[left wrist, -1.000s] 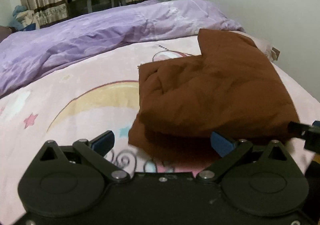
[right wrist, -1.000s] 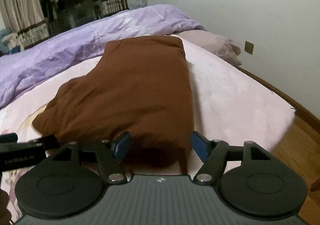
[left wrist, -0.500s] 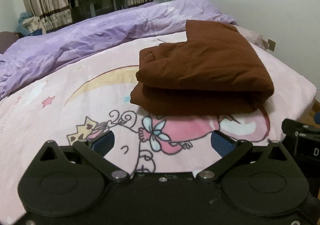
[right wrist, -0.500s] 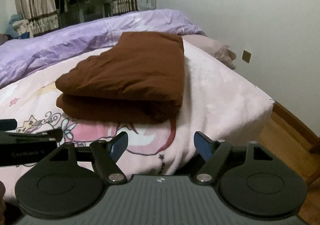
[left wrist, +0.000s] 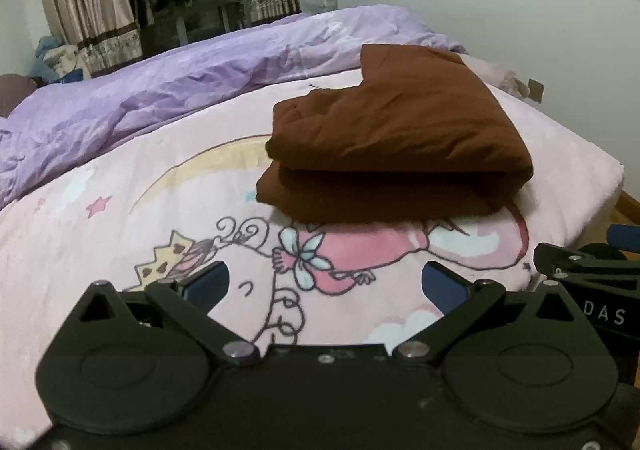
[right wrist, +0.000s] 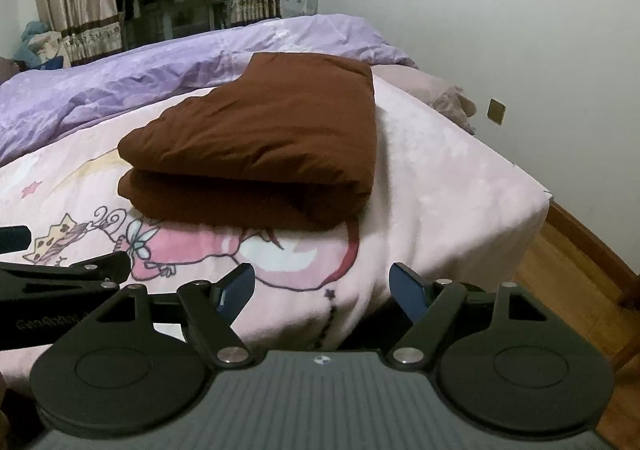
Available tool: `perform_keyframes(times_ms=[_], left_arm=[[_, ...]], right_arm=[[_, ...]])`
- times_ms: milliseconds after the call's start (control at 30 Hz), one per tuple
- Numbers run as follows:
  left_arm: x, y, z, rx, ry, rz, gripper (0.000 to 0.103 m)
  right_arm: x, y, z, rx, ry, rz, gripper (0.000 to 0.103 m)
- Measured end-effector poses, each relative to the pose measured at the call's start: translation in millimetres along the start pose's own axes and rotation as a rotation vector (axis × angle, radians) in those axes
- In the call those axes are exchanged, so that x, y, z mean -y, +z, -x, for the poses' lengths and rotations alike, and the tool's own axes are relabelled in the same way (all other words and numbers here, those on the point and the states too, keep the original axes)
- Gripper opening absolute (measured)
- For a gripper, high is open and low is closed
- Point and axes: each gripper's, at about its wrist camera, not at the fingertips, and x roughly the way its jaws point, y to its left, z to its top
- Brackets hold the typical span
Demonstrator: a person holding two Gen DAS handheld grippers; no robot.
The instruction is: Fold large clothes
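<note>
My left gripper (left wrist: 325,284) and right gripper (right wrist: 322,288) both hung released and empty short of the folded brown garment (right wrist: 256,145), which lay near the bed's (right wrist: 460,185) right corner.

**Bed and its load**

Bed (left wrist: 580,153) covered by a pink cartoon-print blanket (left wrist: 120,250). On it, near the right edge, a folded brown garment (left wrist: 400,153) in two stacked layers; along the far side, a rumpled purple duvet (left wrist: 160,89).
</note>
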Motion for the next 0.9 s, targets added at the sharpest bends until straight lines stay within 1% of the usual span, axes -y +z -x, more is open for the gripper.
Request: perform_keyframes(times_ms=[233, 900], left_arm=[[-4.2, -1.1, 0.9, -0.004, 0.007, 0.021, 0.103], [-6.9, -0.5, 18.3, 0.027, 0.014, 0.031, 0.103]], right_arm=[[-3.7, -2.3, 0.1, -0.009, -0.005, 0.010, 0.090], [4.4, 0.5, 13.6, 0.040, -0.017, -0.023, 0.090]])
